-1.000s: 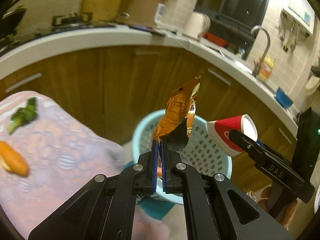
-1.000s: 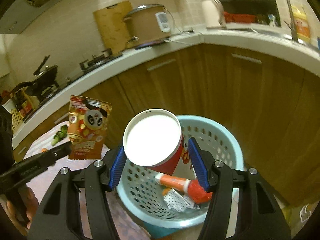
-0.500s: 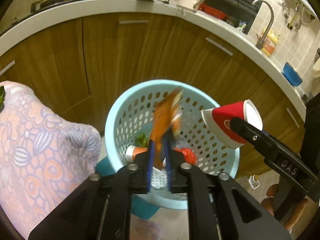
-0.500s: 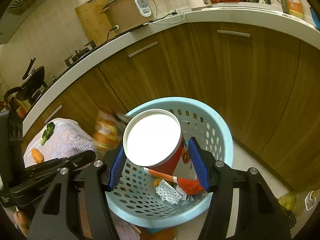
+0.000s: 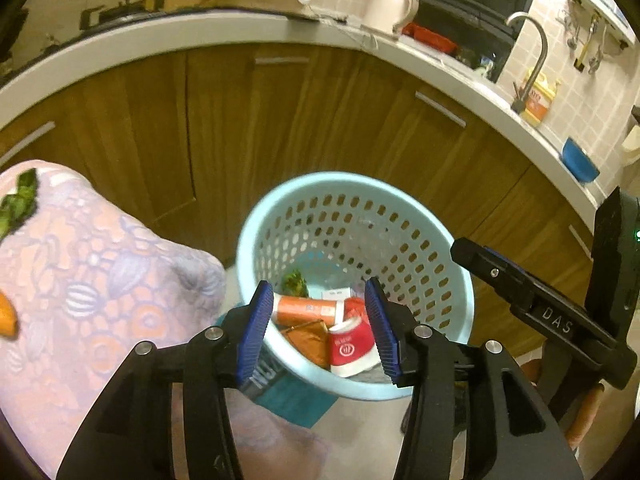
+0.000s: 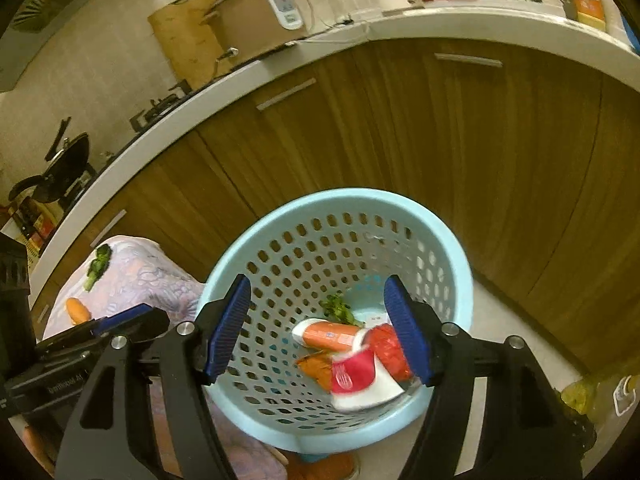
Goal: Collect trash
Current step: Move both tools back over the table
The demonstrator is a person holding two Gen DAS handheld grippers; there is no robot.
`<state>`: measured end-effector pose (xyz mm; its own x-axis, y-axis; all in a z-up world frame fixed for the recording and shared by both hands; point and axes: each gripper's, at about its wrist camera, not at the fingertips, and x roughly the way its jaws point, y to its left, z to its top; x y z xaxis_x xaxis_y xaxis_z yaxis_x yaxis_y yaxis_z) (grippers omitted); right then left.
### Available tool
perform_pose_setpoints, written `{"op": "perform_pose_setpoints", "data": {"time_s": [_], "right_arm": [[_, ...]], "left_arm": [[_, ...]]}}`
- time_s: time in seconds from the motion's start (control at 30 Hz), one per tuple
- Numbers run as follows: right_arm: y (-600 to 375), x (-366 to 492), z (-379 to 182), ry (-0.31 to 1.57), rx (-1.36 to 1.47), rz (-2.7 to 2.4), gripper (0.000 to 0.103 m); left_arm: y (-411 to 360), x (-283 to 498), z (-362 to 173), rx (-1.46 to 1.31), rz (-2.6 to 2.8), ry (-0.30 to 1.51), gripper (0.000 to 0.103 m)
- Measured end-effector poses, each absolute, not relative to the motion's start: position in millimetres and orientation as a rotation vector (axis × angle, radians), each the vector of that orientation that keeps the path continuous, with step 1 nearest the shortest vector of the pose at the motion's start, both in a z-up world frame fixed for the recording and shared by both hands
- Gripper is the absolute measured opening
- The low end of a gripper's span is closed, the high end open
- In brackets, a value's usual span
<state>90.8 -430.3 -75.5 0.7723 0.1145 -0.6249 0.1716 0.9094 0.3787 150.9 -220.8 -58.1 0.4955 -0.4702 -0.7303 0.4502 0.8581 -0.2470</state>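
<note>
A light blue perforated trash basket [image 5: 404,208] [image 6: 456,264] stands on the floor by the wooden cabinets. Inside lie the red and white paper cup [image 5: 351,347] [image 6: 356,380], the orange snack wrapper [image 5: 310,340] [image 6: 316,366], an orange tube [image 5: 306,309] [image 6: 328,334], a red packet and a bit of greens. My left gripper [image 5: 318,328] is open and empty above the basket's near rim. My right gripper [image 6: 318,330] is open and empty over the basket; it also shows in the left wrist view [image 5: 520,292].
A table with a pink patterned cloth [image 5: 80,280] [image 6: 132,276] is left of the basket, with a green vegetable [image 5: 18,204] [image 6: 96,266] and a carrot [image 6: 77,310] on it. The curved counter [image 5: 280,32] holds a kettle, sink tap and blue bowl [image 5: 580,162].
My left gripper opened and the snack wrapper fell into the basket. My right gripper opened and the paper cup dropped in too. Both views tilted down over the basket.
</note>
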Motion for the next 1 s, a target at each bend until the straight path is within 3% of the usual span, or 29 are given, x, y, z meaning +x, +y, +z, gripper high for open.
{"op": "perform_pose_setpoints", "data": {"time_s": [0.43,0.57,0.7,1.0], "right_arm": [[-335.5,104.2,-21.0,0.597,0.239,0.123,0.065],[-294.2,118.7,-12.0,0.599,0.193,0.195,0.065],[-252.4,135.7,-9.2,0.613,0.149,0.264,0.065],[-173.0,177.6,-20.0,0.657,0.052,0.369,0.065]], "left_arm": [[-102.4,134.3,-2.0,-0.175,-0.328,0.730,0.050],[-48.3,131.8,5.9,-0.231,-0.208,0.695,0.062],[-0.9,135.2,2.7,-0.285,-0.100,0.688,0.069],[35.9,162.3,-37.3,-0.288,-0.002,0.767,0.069]]}}
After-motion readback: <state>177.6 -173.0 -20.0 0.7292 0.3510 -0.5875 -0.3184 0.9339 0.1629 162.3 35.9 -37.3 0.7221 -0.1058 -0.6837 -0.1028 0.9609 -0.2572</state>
